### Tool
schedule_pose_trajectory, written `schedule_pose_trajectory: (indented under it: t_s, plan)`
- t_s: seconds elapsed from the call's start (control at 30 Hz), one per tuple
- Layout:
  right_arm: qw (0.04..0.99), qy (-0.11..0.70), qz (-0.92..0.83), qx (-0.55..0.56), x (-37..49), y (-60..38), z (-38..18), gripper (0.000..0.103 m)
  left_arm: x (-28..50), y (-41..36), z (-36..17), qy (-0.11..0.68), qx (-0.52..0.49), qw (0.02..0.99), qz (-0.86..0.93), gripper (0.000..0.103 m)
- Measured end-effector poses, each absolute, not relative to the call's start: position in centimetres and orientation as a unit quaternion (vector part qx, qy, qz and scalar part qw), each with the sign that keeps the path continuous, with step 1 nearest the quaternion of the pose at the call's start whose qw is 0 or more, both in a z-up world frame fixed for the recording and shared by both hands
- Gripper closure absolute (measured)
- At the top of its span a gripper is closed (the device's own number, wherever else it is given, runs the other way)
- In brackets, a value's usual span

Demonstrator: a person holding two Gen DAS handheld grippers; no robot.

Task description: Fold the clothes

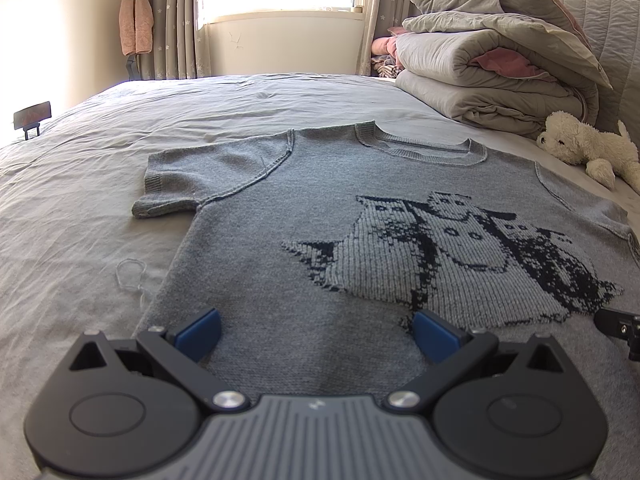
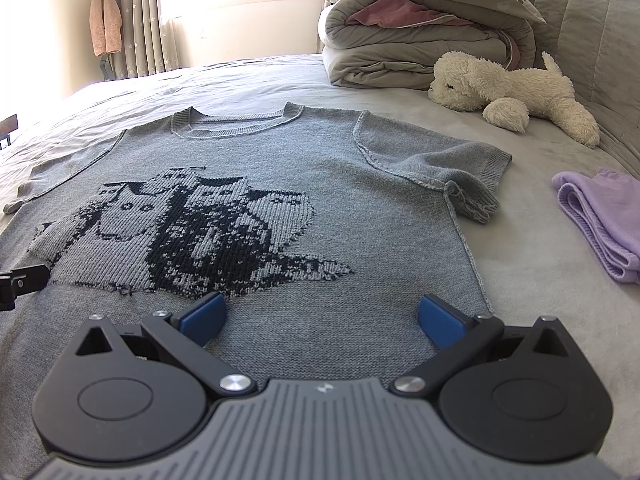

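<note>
In the left wrist view the left gripper (image 1: pixel 316 330) gapes wide and empty over the hem of the grey knit sweater (image 1: pixel 304 216), spread flat on the bed (image 1: pixel 80 184), its sleeve at ten o'clock. In the right wrist view the right gripper (image 2: pixel 322 318) is equally wide and empty, with folded lilac cloth (image 2: pixel 596 216) at three o'clock; pinching only the top knit layer would likely skew the fold.
</note>
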State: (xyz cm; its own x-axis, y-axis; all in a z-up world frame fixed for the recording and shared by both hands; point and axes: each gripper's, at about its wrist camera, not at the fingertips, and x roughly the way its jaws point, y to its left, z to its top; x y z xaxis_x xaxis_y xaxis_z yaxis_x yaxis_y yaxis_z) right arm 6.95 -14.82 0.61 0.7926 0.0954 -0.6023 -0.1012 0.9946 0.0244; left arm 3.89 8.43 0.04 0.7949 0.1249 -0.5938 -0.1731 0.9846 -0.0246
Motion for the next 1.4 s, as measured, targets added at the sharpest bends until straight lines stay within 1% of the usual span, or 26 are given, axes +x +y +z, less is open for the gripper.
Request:
schedule_pose_trajectory:
  t_s: [1.2, 1.4]
  plan:
    - [0.947, 0.318, 0.051, -0.003, 6.9, -14.8, 0.6, 0.0, 4.0, 8.4, -0.1, 0.311, -0.043, 0.946, 0.077, 0.0]
    - [0.945, 0.322, 0.051, -0.008, 7.1, -14.6, 0.6, 0.0, 4.9, 8.6, 0.5, 0.324, -0.044, 0.942, 0.074, 0.0]
